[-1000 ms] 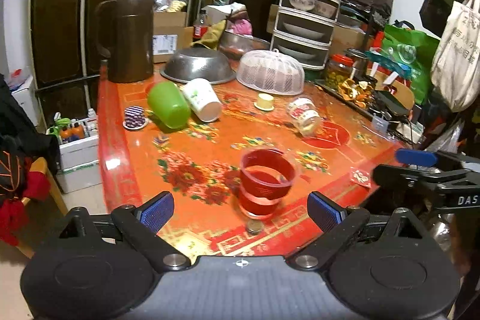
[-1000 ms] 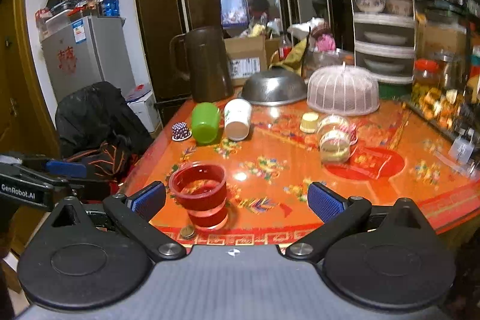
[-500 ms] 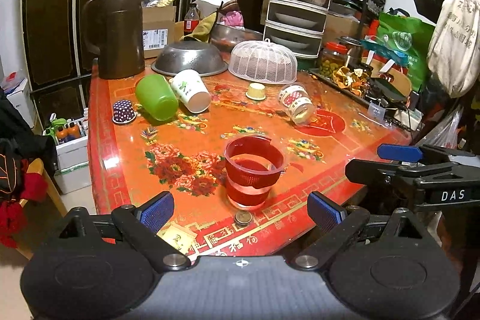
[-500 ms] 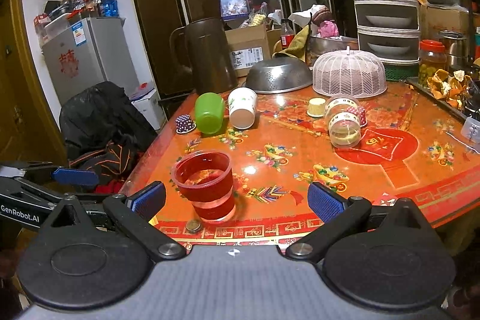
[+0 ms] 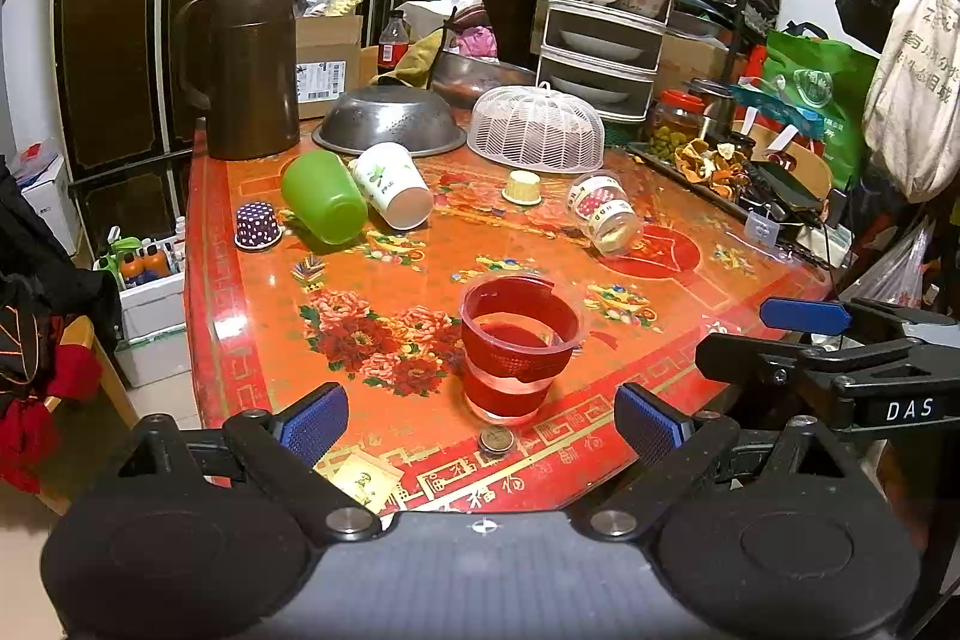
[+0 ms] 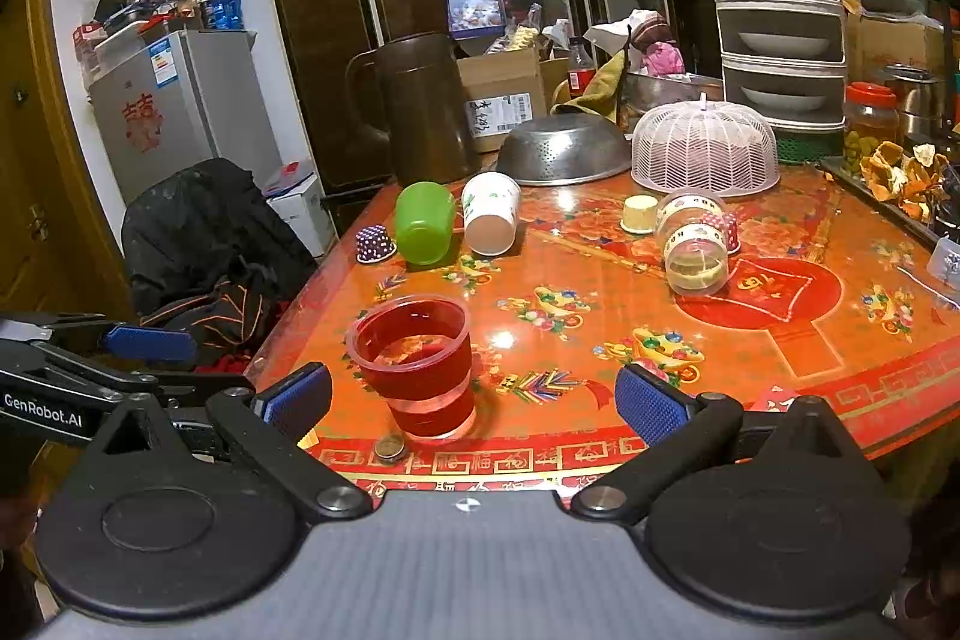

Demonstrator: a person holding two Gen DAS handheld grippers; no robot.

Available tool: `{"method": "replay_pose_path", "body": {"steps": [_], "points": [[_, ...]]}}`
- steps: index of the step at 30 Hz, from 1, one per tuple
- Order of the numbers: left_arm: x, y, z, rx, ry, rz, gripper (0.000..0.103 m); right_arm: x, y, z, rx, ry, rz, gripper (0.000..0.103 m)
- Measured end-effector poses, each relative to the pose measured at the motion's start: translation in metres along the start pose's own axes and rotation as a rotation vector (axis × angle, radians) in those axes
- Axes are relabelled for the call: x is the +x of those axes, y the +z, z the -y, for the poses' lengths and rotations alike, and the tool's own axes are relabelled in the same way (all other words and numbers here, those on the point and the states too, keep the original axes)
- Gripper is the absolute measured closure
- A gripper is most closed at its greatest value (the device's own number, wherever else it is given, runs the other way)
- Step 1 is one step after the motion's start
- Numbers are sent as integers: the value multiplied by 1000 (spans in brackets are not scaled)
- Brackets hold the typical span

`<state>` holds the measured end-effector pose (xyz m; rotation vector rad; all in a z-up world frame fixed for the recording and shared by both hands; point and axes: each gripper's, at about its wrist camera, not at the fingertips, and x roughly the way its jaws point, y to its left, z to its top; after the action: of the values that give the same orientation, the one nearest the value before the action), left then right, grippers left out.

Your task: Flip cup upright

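Note:
A clear red cup stands upright near the table's front edge; it also shows in the right wrist view. My left gripper is open and empty, held back from the cup just off the table edge. My right gripper is open and empty, also back from the cup. A green cup, a white paper cup and a clear jar lie on their sides farther back.
A coin lies in front of the red cup. A brown jug, a steel colander and a white mesh cover stand at the back. A dotted small cup sits at the left. The right gripper shows in the left view.
Both grippers have drawn back and up from the red cup, which now stands farther ahead of the fingers. The cup has not moved on the table.

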<state>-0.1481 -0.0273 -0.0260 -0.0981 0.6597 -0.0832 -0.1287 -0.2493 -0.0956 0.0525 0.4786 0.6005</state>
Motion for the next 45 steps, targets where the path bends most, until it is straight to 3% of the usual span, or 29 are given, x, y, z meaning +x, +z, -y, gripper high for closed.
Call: {"method": "replay_pose_path", "body": {"steps": [45], "points": [[4, 0, -1, -11, 18, 4, 6, -1, -2, -1, 6, 33, 12, 1]]}}
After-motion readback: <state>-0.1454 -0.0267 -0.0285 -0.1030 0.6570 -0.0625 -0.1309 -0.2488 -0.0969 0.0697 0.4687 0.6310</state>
